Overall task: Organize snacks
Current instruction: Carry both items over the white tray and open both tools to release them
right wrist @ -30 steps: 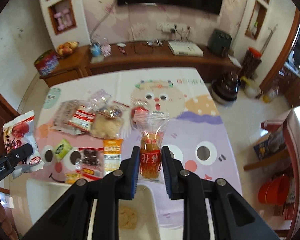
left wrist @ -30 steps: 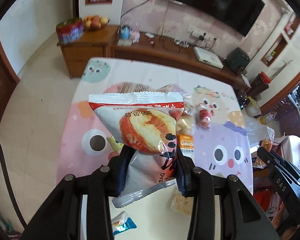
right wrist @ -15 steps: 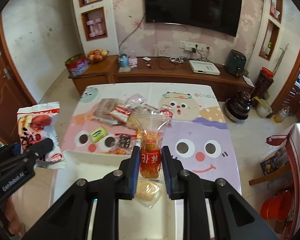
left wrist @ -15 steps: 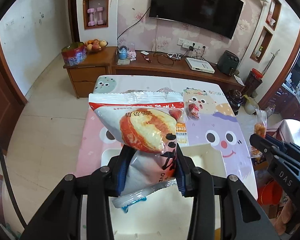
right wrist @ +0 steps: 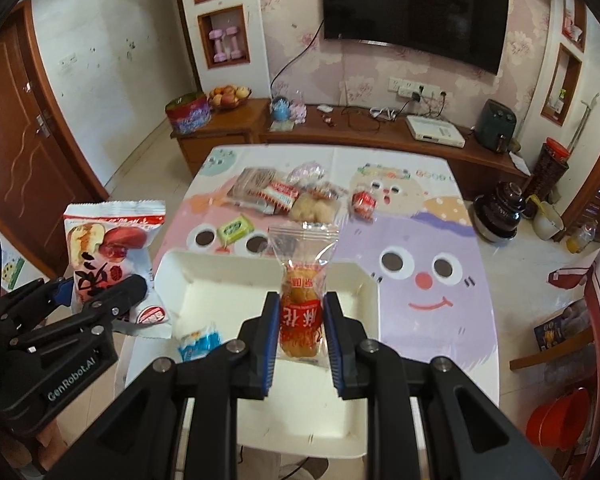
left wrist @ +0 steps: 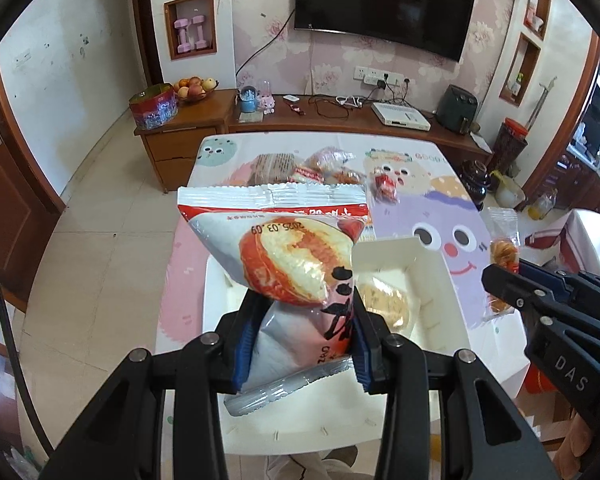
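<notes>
The left gripper was clamped on a red-and-white snack bag and the right gripper on a clear twisted-pastry packet, both above the white box, which held a blue-wrapped snack and a round pastry.

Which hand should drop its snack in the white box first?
Probably right. The right gripper holds its clear packet over the white box; the left gripper's red bag hangs beside the box's edge.
</notes>
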Motion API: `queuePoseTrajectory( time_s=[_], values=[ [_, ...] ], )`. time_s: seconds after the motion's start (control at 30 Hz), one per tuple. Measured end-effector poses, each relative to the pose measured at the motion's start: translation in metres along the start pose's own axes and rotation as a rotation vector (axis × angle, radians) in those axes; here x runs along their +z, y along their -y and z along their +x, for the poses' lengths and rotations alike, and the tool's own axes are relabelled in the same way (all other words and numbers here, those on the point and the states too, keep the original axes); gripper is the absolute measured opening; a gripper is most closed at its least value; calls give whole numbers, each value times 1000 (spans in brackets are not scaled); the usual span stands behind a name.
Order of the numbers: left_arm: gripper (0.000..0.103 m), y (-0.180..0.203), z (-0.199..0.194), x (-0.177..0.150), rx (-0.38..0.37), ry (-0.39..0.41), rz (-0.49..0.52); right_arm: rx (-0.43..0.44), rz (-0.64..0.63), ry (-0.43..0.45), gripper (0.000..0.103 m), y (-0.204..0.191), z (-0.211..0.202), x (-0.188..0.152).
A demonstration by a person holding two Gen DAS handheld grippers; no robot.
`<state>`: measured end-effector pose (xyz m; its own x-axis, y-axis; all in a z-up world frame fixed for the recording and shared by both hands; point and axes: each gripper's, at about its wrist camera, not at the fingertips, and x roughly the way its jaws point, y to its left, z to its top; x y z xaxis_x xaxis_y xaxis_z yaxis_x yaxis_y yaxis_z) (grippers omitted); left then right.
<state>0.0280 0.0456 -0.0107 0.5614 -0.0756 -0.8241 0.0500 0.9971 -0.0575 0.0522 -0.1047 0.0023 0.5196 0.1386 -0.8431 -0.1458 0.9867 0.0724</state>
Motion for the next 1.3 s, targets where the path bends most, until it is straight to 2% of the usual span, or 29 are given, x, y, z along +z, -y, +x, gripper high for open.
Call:
queuePoseTrajectory(
  time_s=[0.33,0.73,0.8,0.87,0.93,1.07,1.3],
  values=[
    [39,8,21,-27,1,-74,12,3,2,-84,22,-1,17,-27],
    [41,12,40,-28,15,-147,14,4,10,-143,23,6,33,-29],
    [48,13,43,-28,16,-159,8,7,17,-156,23,7,36,-29],
    [73,13,45,-29,20,-167,6,9,23,-170,28,9,40,-30],
    [82,14,45,-29,34,-158,4,2,34,-179,34,11,43,-30],
    [84,15,46,-30,54,-164,7,1,45,-189,40,14,45,-32],
    [84,15,45,-30,62,-165,9,-1,41,-186,41,14,44,-32]
  ],
)
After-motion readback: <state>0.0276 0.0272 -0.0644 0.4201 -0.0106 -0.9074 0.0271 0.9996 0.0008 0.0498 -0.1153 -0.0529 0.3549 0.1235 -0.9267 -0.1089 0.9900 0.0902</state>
